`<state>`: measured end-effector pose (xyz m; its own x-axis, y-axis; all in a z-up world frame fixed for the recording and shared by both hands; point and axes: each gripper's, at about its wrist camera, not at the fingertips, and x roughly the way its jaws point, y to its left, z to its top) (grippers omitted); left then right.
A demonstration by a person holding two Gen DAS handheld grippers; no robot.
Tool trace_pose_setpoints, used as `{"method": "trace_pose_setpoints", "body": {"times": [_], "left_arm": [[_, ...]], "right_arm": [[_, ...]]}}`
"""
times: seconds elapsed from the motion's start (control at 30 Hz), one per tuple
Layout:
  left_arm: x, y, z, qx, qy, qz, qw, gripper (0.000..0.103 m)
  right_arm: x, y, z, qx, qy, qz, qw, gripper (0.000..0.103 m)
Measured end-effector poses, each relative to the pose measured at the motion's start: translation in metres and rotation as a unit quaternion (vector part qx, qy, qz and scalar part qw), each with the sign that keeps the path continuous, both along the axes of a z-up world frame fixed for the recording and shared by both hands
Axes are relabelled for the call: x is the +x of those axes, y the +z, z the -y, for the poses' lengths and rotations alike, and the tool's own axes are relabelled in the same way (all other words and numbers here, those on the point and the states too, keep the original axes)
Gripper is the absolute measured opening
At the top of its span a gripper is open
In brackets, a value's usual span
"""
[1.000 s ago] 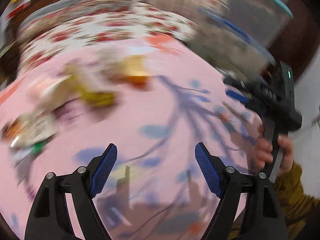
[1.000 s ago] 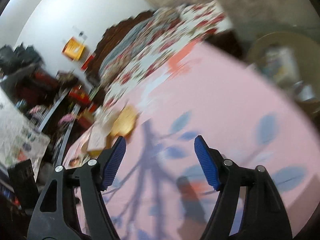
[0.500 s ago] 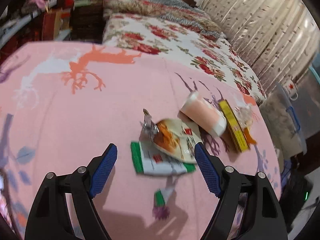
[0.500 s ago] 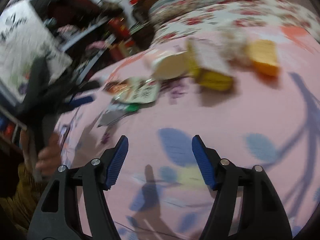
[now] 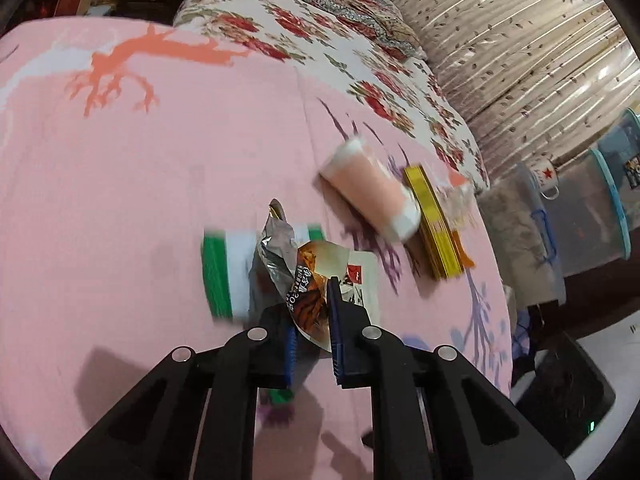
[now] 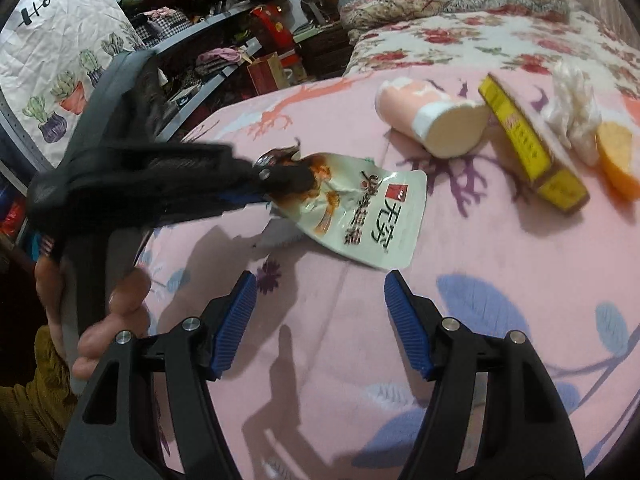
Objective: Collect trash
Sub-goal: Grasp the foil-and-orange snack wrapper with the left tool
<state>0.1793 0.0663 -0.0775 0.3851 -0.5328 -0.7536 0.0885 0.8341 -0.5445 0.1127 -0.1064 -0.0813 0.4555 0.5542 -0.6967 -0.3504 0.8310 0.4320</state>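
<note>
Left gripper [image 5: 312,320]: jaws closing on the torn end of a snack pouch [image 5: 316,280], pads pressed to its brown-printed part. Seen also from the right wrist view, gripper [image 6: 276,184] reaching in from the left, a hand [image 6: 108,308] on its handle.

Right gripper [image 6: 320,320]: jaws wide, nothing between them, above bare pink bedsheet [image 6: 500,260] near the pouch [image 6: 360,212].

Pouch: white with red label and black characters, lying on the sheet, its torn end in the left gripper.

Green-and-white wrapper [image 5: 228,272]: under the pouch, blurred.

Paper cup [image 6: 432,120]: pink, on its side, beyond the pouch.

Yellow box [image 6: 532,148]: just beside the cup, touching it.

White crumpled plastic [image 6: 572,108] and orange piece [image 6: 618,156]: beside the box, far side.

Floral quilt [image 5: 320,36]: beyond the sheet.
</note>
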Motion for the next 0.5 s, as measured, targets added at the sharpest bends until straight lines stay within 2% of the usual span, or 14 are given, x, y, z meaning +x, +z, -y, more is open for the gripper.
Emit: {"method": "trace_pose_setpoints", "body": {"times": [0.07, 0.2, 0.3, 0.4, 0.5], "left_arm": [[-0.016, 0.001, -0.002, -0.019, -0.006, 0.005, 0.9998, 0.011], [-0.042, 0.02, -0.017, -0.048, 0.001, 0.043, 0.9979, 0.008], [-0.057, 0.037, -0.033, -0.064, 0.015, 0.067, 0.9956, 0.008], [-0.072, 0.052, -0.056, -0.054, 0.043, 0.09, 0.9935, 0.008], [-0.087, 0.057, -0.081, -0.026, 0.082, 0.103, 0.991, 0.008]], "right_arm": [[-0.006, -0.002, 0.003, 0.011, 0.002, -0.004, 1.0, 0.068], [-0.025, -0.005, 0.012, 0.025, 0.008, -0.005, 1.0, 0.068], [-0.031, 0.0, 0.018, 0.018, 0.004, 0.009, 1.0, 0.068], [-0.025, 0.006, 0.019, 0.009, 0.001, 0.017, 1.0, 0.068], [0.0, 0.011, 0.012, 0.011, 0.003, 0.017, 1.0, 0.068]]}}
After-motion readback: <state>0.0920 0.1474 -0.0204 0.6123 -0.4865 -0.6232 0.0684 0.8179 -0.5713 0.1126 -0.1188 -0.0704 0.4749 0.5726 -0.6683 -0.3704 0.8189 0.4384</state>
